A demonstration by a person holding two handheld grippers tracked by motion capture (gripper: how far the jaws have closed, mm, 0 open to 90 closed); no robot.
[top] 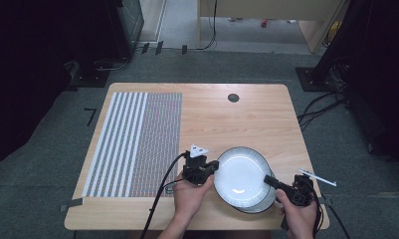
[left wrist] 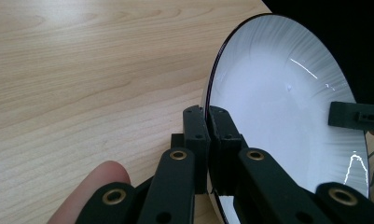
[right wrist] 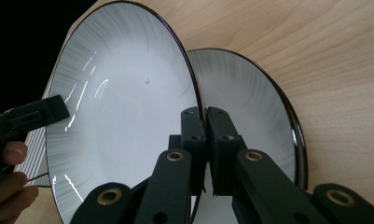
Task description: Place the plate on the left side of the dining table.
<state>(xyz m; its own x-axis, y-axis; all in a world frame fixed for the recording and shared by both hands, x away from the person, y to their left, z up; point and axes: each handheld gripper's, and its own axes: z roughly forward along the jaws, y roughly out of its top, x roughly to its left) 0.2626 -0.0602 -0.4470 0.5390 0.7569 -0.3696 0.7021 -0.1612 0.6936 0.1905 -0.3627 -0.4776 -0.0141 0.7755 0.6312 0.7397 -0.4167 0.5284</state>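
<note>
I've got the left gripper (top: 214,165) clenched on the left rim of the upper plate (top: 239,175), lower center-right of the high view; in the left gripper view its jaws pinch the dark rim edge w/ no gap. The right gripper (top: 267,179) is clamped on the opposite rim, lower right of frame. In the right gripper view the jaws are closed on the upper plate's edge (right wrist: 128,116), and a second plate (right wrist: 250,121) sits right behind it, lying on the wood table (top: 247,114). Upper plate is tilted, held betw. both grippers. A striped mat (top: 132,144) covers the table's left part, well apart from the plates.
</note>
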